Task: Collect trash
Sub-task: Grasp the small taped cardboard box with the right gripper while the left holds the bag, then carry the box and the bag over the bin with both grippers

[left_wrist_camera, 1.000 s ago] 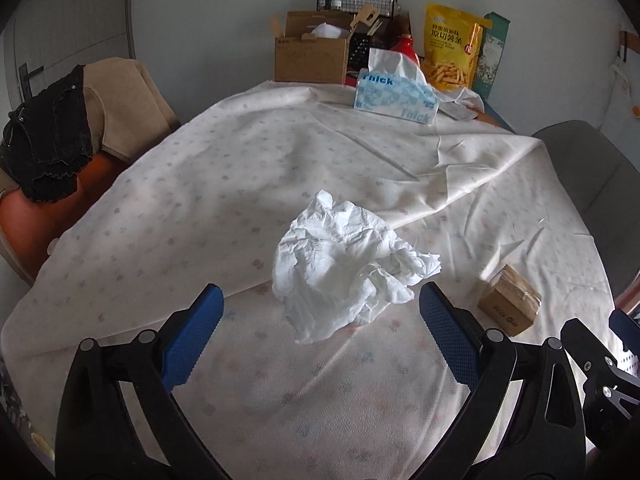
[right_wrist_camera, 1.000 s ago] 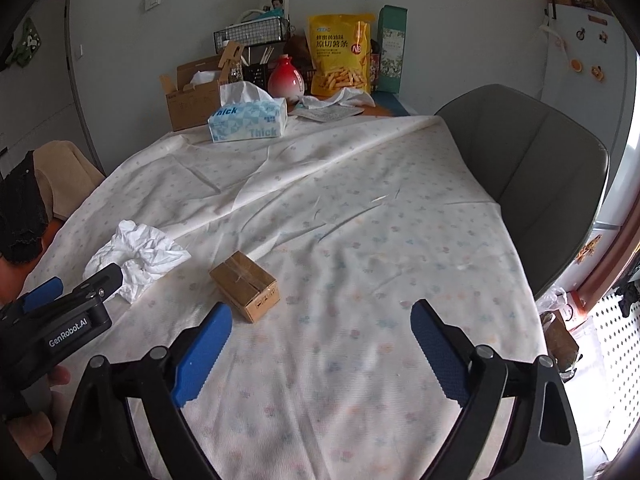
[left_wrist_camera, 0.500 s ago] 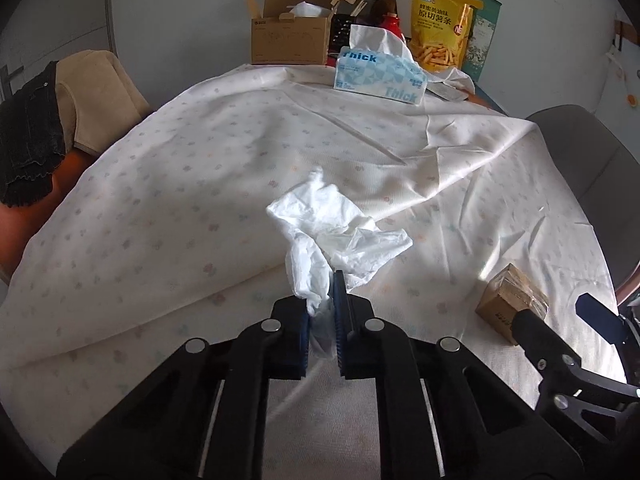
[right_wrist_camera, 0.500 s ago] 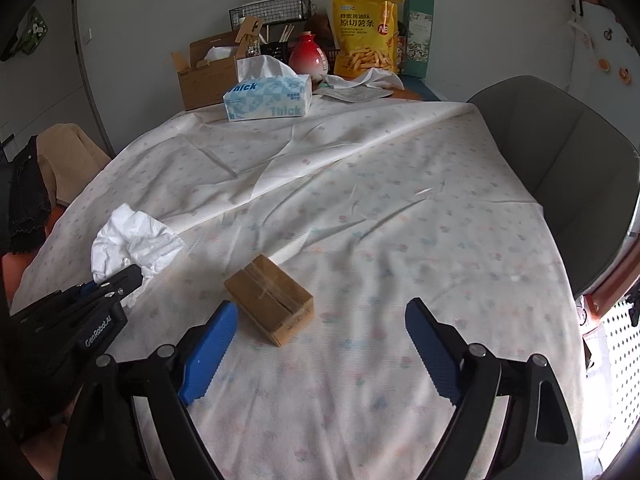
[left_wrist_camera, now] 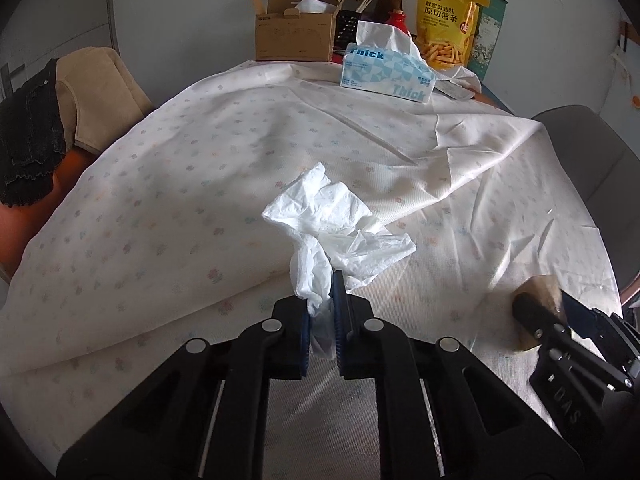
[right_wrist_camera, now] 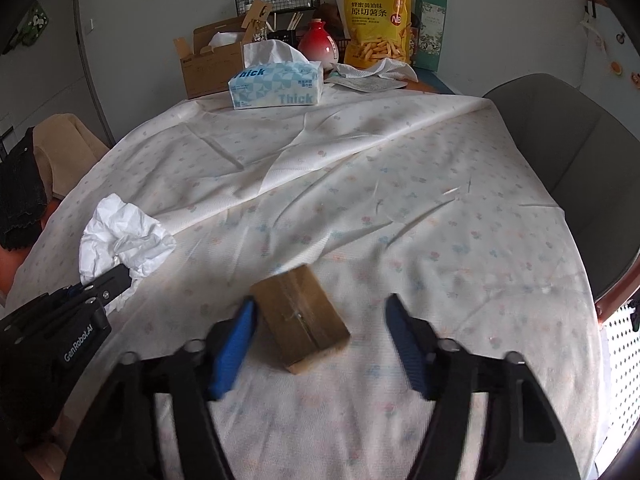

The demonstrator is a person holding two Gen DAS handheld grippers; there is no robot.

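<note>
A crumpled white tissue (left_wrist_camera: pixel 336 220) lies on the flowered tablecloth (left_wrist_camera: pixel 180 200), and my left gripper (left_wrist_camera: pixel 322 320) is shut on its near end. The right wrist view shows the same tissue (right_wrist_camera: pixel 124 232) at the left, with the left gripper (right_wrist_camera: pixel 116 280) pinching it. A small taped cardboard box (right_wrist_camera: pixel 300 320) sits between the blue pads of my right gripper (right_wrist_camera: pixel 320 340), whose jaws are closing. The left pad is at the box's side, while the right pad stands clear of it. The left wrist view has the box (left_wrist_camera: pixel 540 284) at its right edge.
At the table's far end stand a blue tissue box (right_wrist_camera: pixel 276 84), an open carton (right_wrist_camera: pixel 208 68), a red vase (right_wrist_camera: pixel 318 44), a yellow snack bag (right_wrist_camera: pixel 376 24) and a wire basket. A grey chair (right_wrist_camera: pixel 568 152) is on the right. Clothes (left_wrist_camera: pixel 36 128) hang over a chair on the left.
The left jaws closed on the tissue's near end and bunched it up. The right gripper moved forward around the small box and its jaws have narrowed.
</note>
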